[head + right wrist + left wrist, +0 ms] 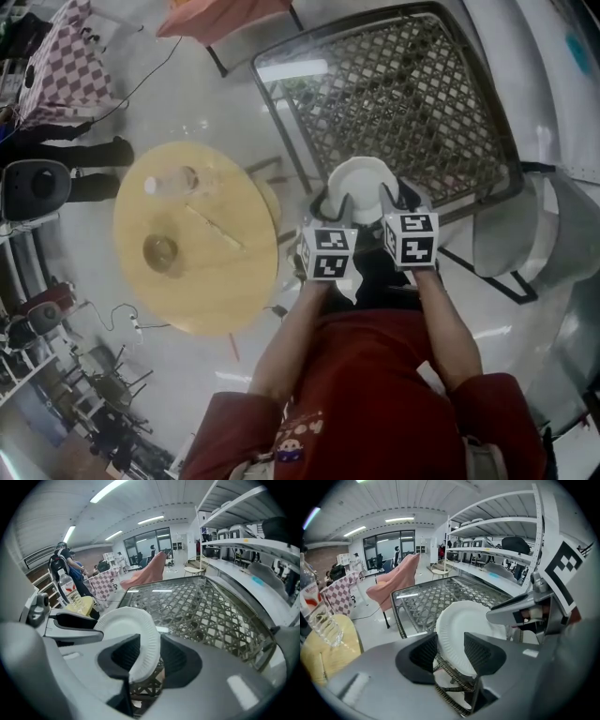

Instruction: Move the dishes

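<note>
A white paper plate (361, 176) hangs between two handheld tools above the near edge of a glass-topped lattice counter (403, 84). The left tongs (451, 652) pinch the plate's left rim and the right tongs (149, 654) pinch the opposite rim, each pair closed on the thin edge with the ribbed border showing between the pads. Seen from the head camera, the two marker cubes sit side by side, with the plate straight ahead of both tools and slightly beyond them. Being round, the plate has no long axis; it is tipped up, its hollow face turned towards the left tool's camera and its edge towards the right one. Neither hand is nearer: the grip is shared evenly across the plate.

The lattice counter lies directly under and beyond the plate. Well apart to the person's left is a round wooden counter (216, 281) carrying a clear bottle (173, 181), a small bowl (160, 250) and a thin stick (216, 228). Judging from this, the plate is in mid-carry, and setting it down flat would call for both tools to level it together
</note>
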`<state>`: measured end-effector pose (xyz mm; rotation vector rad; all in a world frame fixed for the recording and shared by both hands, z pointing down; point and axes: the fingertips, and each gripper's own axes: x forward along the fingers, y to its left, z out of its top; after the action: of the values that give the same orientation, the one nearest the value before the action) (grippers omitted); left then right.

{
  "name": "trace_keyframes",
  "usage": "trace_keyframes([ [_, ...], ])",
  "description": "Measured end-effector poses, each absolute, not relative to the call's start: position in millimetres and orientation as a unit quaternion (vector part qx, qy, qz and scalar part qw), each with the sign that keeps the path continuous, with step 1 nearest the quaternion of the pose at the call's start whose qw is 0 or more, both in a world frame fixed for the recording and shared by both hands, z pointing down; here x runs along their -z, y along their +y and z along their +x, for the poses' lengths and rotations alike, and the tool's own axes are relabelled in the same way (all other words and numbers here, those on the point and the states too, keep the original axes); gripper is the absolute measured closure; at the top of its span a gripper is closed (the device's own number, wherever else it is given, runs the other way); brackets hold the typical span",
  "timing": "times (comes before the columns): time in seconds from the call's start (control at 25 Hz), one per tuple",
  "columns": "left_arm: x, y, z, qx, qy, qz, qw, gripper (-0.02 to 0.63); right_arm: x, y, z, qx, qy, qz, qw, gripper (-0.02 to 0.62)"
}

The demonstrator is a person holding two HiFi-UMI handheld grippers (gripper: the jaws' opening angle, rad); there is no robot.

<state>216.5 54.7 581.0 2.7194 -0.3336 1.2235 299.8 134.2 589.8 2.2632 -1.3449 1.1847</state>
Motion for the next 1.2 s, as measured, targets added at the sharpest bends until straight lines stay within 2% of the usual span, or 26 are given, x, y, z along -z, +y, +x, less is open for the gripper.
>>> trace_keyframes([
  [1.2,-667,61,226,-0.458,-0.114,0.876,0.099,0.413,-674,144,305,-0.464,-0.463,0.738,0.164,0.459],
])
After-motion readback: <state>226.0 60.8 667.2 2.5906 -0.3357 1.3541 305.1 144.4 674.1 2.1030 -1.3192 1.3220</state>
